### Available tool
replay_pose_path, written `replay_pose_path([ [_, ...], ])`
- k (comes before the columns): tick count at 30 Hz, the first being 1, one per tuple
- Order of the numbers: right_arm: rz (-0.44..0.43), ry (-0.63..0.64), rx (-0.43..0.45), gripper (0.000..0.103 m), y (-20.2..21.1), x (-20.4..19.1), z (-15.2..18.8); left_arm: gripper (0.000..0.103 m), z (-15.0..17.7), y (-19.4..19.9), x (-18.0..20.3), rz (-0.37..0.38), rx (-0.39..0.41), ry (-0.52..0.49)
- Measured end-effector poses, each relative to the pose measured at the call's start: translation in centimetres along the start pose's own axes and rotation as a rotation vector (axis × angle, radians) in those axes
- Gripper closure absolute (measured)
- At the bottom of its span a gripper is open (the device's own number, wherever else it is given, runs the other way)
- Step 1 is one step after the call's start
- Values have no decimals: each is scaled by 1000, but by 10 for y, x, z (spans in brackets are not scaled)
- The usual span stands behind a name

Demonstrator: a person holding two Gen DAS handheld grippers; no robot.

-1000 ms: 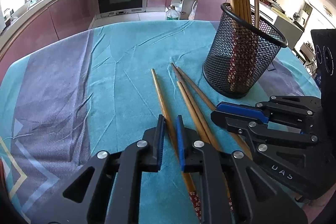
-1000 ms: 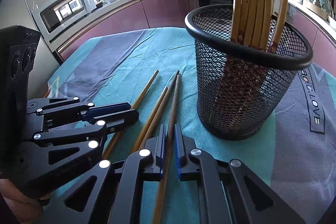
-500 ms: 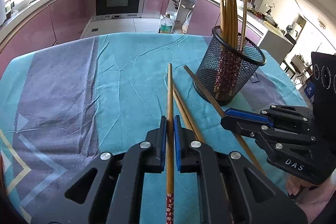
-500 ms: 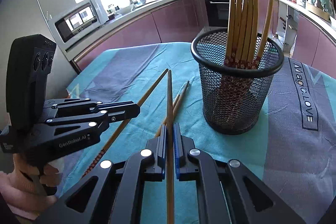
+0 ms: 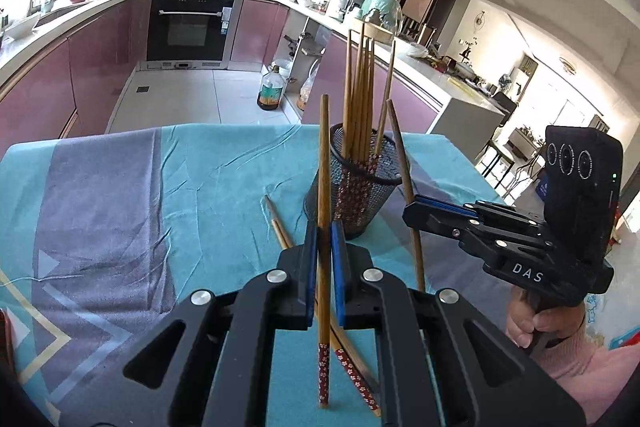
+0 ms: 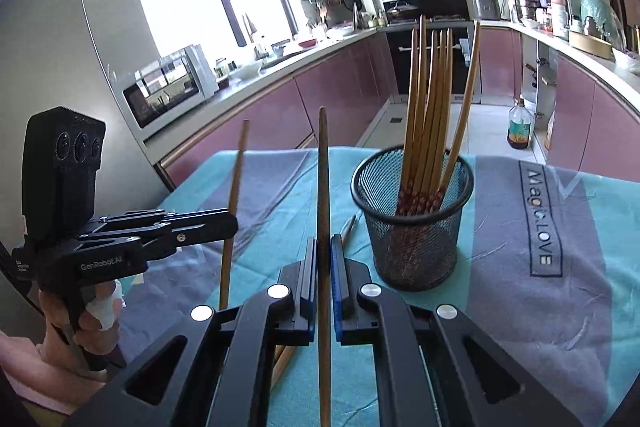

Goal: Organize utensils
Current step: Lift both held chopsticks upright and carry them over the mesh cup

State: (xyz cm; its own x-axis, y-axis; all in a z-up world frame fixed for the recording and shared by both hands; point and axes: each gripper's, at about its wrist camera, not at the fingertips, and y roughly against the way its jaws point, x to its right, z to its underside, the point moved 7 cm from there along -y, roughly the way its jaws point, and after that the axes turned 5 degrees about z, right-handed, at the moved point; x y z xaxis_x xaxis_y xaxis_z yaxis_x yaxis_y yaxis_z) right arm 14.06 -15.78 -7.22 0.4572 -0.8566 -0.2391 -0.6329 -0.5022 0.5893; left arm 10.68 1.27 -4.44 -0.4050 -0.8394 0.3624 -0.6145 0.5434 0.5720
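My left gripper (image 5: pixel 324 233) is shut on a wooden chopstick (image 5: pixel 323 163) and holds it upright above the table. My right gripper (image 6: pixel 324 247) is shut on another chopstick (image 6: pixel 323 179), also upright. Each gripper shows in the other's view: the right one (image 5: pixel 416 213) with its chopstick (image 5: pixel 404 163), the left one (image 6: pixel 230 223) with its chopstick (image 6: pixel 234 187). A black mesh holder (image 5: pixel 354 195) (image 6: pixel 414 227) stands ahead with several chopsticks in it. Two chopsticks (image 5: pixel 280 227) lie on the cloth below my left gripper.
A teal and grey tablecloth (image 5: pixel 120 195) (image 6: pixel 540 307) covers the table. Kitchen counters and an oven (image 5: pixel 188 27) lie beyond the far edge. A bottle (image 5: pixel 270 91) stands on the floor.
Both grippers have risen from the cloth and tilted up, each lifting its chopstick from near flat to upright. The holder now looks farther and lower in both views.
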Motion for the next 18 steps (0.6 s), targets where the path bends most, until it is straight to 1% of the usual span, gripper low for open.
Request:
replay_pose_path([
  [4, -6, -7, 48, 98, 14, 3, -12, 95, -10, 18, 13, 39, 42, -12],
  [7, -6, -10, 72, 98, 21, 4, -18, 95, -17, 24, 20, 55, 61, -16],
  [14, 1, -8, 112, 98, 31, 4, -30, 95, -33, 27, 29, 79, 92, -18],
  [18, 9, 5, 139, 98, 39, 4, -40, 95, -44, 28, 33, 78, 113, -28],
])
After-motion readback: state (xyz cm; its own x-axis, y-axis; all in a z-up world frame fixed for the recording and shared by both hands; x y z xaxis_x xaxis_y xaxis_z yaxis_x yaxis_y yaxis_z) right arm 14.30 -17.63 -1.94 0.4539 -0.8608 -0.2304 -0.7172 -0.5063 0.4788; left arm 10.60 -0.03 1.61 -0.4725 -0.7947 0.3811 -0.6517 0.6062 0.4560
